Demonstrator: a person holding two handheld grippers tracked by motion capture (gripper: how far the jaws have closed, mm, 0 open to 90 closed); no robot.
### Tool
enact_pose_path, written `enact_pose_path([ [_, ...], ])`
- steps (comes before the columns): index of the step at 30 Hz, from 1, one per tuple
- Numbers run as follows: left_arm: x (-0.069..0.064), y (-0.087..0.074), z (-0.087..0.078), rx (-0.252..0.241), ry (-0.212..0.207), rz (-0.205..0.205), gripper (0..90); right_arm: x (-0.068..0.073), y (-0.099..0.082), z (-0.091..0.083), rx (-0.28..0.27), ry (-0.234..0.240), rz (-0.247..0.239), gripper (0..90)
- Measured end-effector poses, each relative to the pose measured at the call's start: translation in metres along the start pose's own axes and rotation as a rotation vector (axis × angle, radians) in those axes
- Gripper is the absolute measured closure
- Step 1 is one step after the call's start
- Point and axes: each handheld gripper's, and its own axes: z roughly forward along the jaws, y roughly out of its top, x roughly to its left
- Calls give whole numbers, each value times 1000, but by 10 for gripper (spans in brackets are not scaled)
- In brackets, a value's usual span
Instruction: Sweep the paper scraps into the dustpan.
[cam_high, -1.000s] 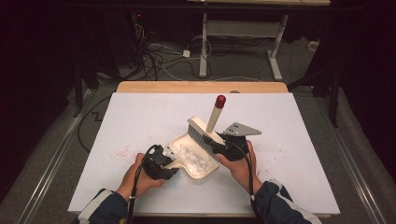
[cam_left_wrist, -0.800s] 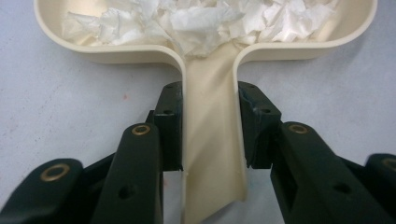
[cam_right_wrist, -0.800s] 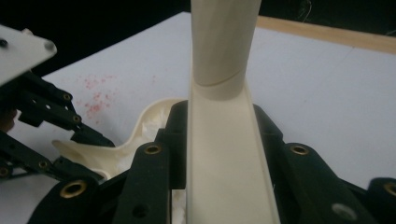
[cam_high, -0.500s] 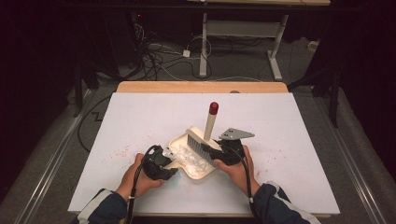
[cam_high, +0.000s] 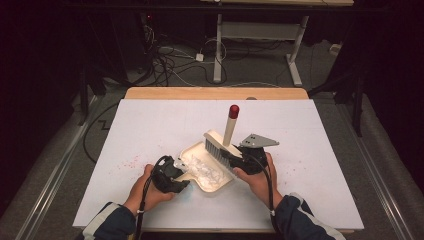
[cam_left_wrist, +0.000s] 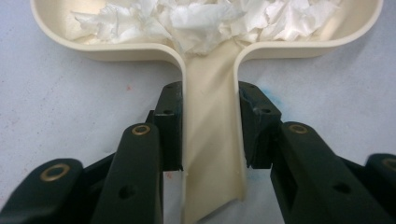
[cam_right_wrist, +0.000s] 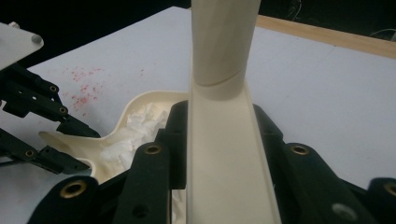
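A cream dustpan (cam_high: 200, 152) lies on the white table top with crumpled white paper scraps (cam_high: 207, 170) in it. My left gripper (cam_high: 181, 170) is shut on its handle (cam_left_wrist: 212, 140), a pad pressing on each side; the scraps (cam_left_wrist: 205, 18) fill the pan (cam_left_wrist: 116, 49) ahead. My right gripper (cam_high: 231, 156) is shut on a cream hand brush (cam_high: 220, 145), whose red-tipped handle (cam_high: 233, 111) points up and away. The bristles hang over the pan's right rim. In the right gripper view the brush handle (cam_right_wrist: 224, 154) runs between the jaws of my right gripper (cam_right_wrist: 219, 114), with the dustpan (cam_right_wrist: 140, 105) and my left gripper (cam_right_wrist: 74, 127) to the left.
Fine red specks (cam_high: 125, 162) dot the white sheet (cam_high: 165, 120) left of the pan, also seen as red specks (cam_right_wrist: 81, 86). A wooden table edge (cam_high: 215, 93) runs along the back. Cables (cam_high: 170, 60) and a desk frame (cam_high: 218, 45) stand on the dark floor beyond.
The brush dipped down and left toward the pan, then came back slightly to the right. The left gripper and the dustpan stayed put.
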Motion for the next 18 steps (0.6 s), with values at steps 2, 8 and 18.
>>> enact_pose_path([
  [2, 0, 0, 1, 1, 1, 0, 637, -3, 1, -3, -14, 1, 15, 676],
  [8, 0, -1, -1, 1, 4, 2, 637, -6, 0, -10, -10, 21, 39, 676],
  [18, 2, -2, -3, -3, 8, -1, 637, -18, -4, -14, 11, -3, 31, 676],
])
